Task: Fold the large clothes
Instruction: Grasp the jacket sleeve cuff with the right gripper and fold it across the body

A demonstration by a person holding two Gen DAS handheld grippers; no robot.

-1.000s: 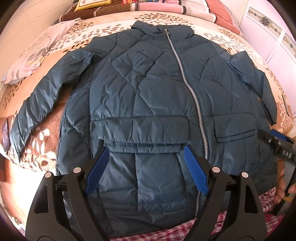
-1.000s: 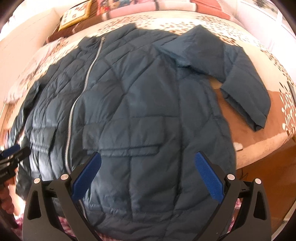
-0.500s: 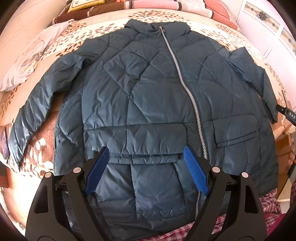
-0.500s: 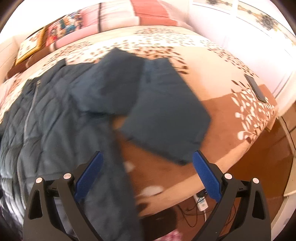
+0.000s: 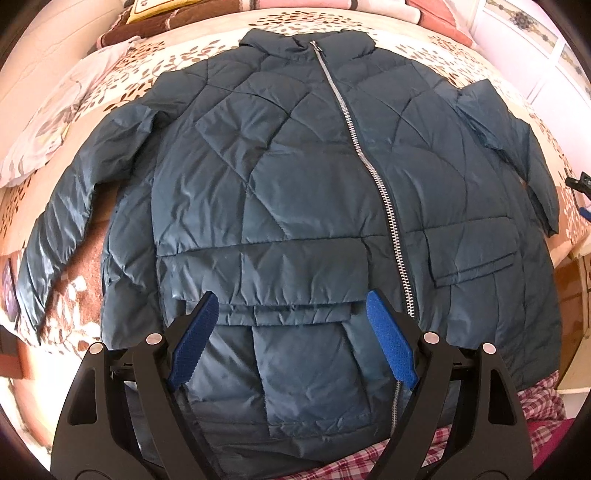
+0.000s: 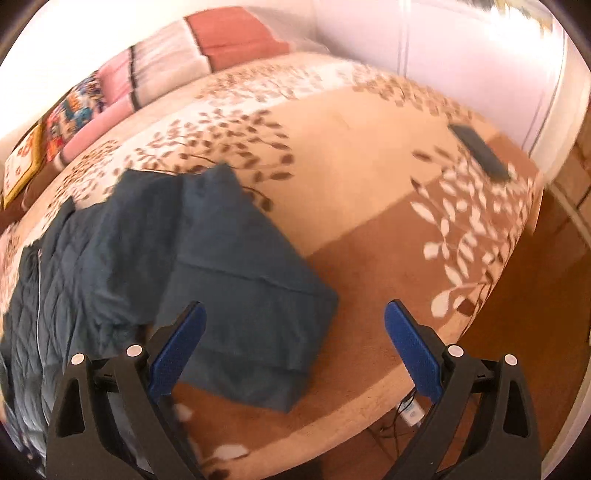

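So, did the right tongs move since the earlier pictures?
Yes. The right tongs swung from over the jacket's front out to its sleeve, toward the bed's edge.

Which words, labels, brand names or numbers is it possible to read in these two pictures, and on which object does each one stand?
No text can be read.
Yellow-framed patterned cushion at the head of the bed: print too blurred to tell.
Dark flat rectangular device on the leaf-patterned bedspread: no readable mark.
Dark teal quilted jacket: no label shows.

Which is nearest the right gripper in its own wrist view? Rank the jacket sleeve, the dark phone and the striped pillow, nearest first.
From the right gripper:
1. Jacket sleeve, just ahead, toward its left finger.
2. Dark phone, far right on the bedspread.
3. Striped pillow, at the bed's head, upper left.
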